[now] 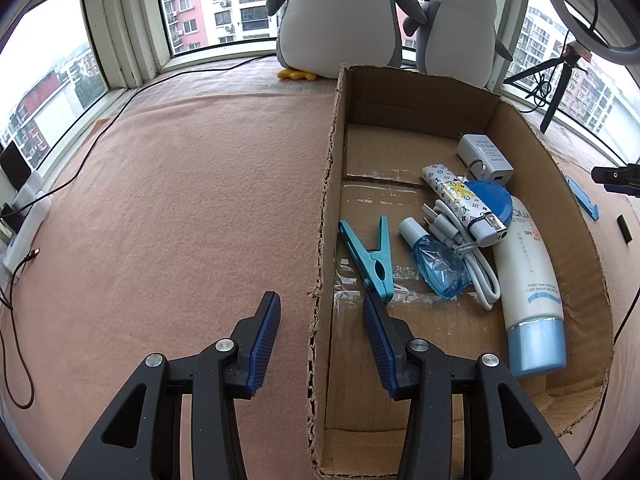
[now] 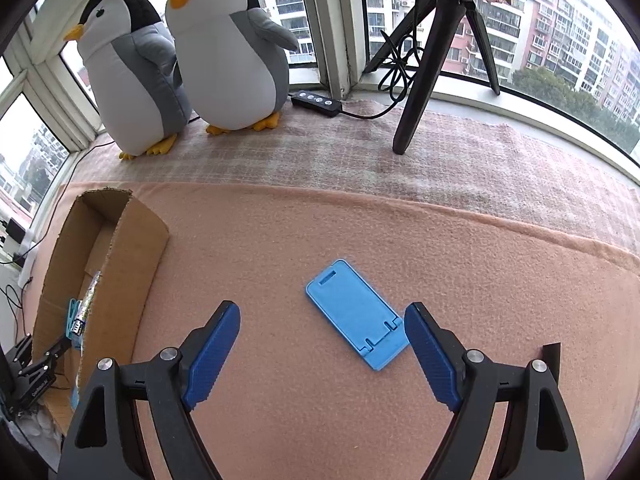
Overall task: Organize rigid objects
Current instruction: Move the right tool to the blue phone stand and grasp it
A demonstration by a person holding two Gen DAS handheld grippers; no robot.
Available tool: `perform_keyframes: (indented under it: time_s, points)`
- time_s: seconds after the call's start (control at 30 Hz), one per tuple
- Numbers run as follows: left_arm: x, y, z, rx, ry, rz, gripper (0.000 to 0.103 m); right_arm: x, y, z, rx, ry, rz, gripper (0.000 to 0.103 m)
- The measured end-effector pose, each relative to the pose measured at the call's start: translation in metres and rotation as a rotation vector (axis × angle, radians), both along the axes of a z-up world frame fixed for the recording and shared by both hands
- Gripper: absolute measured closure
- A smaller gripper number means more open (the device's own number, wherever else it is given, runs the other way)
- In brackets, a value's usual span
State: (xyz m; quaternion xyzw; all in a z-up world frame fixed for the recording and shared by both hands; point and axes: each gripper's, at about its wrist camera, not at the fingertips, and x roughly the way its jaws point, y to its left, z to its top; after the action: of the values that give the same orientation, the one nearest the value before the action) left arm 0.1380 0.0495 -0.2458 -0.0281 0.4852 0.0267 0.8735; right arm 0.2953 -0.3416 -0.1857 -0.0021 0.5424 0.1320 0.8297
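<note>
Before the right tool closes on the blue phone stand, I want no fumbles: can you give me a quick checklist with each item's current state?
1. Right tool open: ok, jaws spread wide.
2. Phone stand between the fingers: not ok, it sits off-centre, close to the right finger.
3. Stand lying flat on the blanket: ok.
4. Nothing on top of the stand: ok.
5. Room in the cardboard box: ok, bare floor shows at its far end.
6. Left tool empty: ok, open over the box's side wall.
</note>
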Motion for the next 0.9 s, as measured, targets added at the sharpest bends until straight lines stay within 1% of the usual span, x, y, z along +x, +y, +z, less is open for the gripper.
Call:
perform_keyframes:
  time_s: [0.23,0.4,0.53,0.67,0.73,0.83,0.9]
  points:
    - [0.0,0.0,0.0,0.003,0.003,0.0,0.055,0.018,-0.016,-0.019,0.034,0.046,-0.047,0.022]
    - [0.0,0.001,0.0,0.004,0.003,-0.001,0.055,0.027,-0.02,-0.029,0.07,0.081,-0.05,0.022]
    - [0.0,0.0,0.0,0.004,0.003,-0.001,0.055,0.034,-0.027,-0.036,0.109,0.103,-0.077,0.022]
    - [0.0,0.001,0.0,0.002,0.003,-0.001,0.055,0.034,-0.027,-0.038,0.122,0.114,-0.079,0.027]
    - [0.0,0.002,0.0,0.002,0.002,0.0,0.055,0.032,-0.026,-0.037,0.135,0.124,-0.068,0.034]
    - [-0.001,0.001,-0.001,-0.001,0.002,0.002,0.055,0.027,-0.021,-0.037,0.13,0.135,-0.047,0.037]
    - [-0.001,0.001,-0.001,-0.002,0.001,0.002,0.055,0.022,-0.016,-0.036,0.12,0.14,-0.034,0.042]
